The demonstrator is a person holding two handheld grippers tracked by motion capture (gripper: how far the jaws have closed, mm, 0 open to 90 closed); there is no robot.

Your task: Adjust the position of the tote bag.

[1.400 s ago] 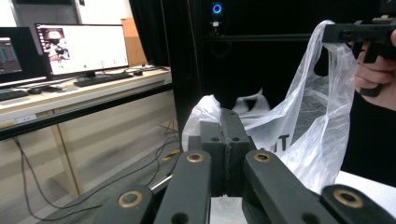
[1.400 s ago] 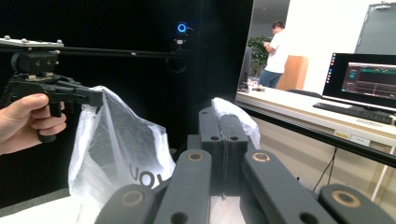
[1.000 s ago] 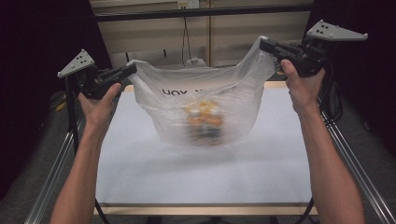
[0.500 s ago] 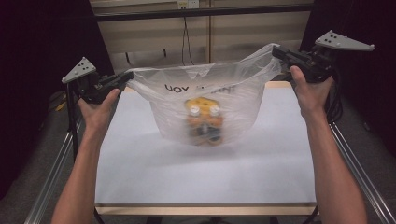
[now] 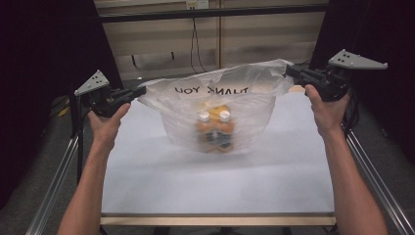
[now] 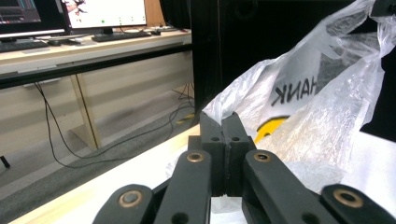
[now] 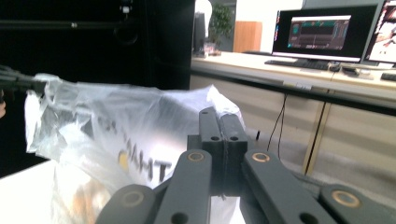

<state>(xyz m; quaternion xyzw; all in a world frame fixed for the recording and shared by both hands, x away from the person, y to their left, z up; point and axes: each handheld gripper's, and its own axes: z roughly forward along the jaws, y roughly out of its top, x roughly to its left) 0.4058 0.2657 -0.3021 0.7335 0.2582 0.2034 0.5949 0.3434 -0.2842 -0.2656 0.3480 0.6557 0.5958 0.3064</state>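
Plastic bag (image 5: pixel 215 105) stretched between both grippers, left gripper (image 5: pixel 139 92) clamped on one edge, right gripper (image 5: pixel 289 71) pinching the other, bottles (image 5: pixel 214 128) inside

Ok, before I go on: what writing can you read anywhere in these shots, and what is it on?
"THANK YOU": black print on the clear plastic bag, upside down in the high view.
"HANK": the same print in the left gripper view, its first letter hidden by a fold.
Labels on the orange items inside the bag: too blurred to read.
Monitors behind the desk: text too small to read.
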